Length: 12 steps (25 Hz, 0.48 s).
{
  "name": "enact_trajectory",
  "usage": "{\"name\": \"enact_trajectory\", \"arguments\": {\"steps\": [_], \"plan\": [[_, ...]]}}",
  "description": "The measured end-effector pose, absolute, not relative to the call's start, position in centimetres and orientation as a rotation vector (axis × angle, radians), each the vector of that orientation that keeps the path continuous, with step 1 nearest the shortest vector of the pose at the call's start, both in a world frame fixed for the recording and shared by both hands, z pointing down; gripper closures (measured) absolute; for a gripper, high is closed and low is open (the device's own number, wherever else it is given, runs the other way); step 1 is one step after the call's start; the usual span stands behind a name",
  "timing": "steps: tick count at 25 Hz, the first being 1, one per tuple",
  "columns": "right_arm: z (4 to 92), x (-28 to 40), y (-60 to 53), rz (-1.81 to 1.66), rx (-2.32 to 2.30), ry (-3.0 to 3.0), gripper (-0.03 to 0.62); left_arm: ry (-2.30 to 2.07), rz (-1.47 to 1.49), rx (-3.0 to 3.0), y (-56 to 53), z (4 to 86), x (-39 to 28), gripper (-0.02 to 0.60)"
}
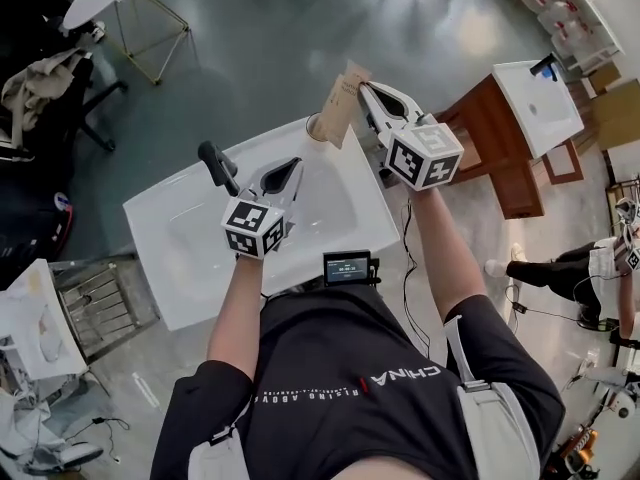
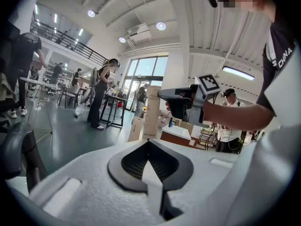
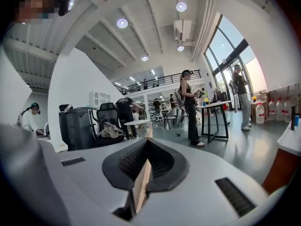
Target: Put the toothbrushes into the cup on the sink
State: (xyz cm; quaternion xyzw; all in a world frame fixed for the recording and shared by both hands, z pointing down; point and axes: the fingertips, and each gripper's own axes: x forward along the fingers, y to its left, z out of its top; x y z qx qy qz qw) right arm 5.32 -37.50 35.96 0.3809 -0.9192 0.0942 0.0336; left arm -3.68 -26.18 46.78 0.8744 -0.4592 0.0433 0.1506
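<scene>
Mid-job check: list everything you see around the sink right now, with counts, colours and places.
white rectangular ceramic sink: one, white, in front of the person
black metal tap: one, black, sink's left side
small round cup: one, beige, sink's far edge, partly hidden by the pack
flat brown cardboard toothbrush pack: one, brown, held up by the cup
small black screen device: one, black, sink's near edge
second sink on a wooden cabinet: one, white on brown, far right
left gripper: fingers together, empty, over the basin
right gripper: fingers shut on the pack
</scene>
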Motion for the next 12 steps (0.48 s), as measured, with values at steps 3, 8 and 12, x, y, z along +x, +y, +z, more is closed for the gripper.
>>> {"name": "enact_trajectory", "arguments": {"steps": [3, 8, 12], "plan": [[35.8, 4.4, -38.7, 0.283, 1.153, -2.839, 0.585, -1.325, 0.133, 2.489, -26.3, 47.2, -4.0, 0.575], [37.5, 3.1, -40.5, 0.269, 1.105, -2.834, 0.585, -1.336, 0.156, 2.456, -26.5, 48.2, -4.1, 0.575], [39.1, 1.6, -41.3, 0.255, 1.043, -2.826, 0.585, -1.355, 0.18, 2.428, -26.6, 48.9, -4.8, 0.575]]}}
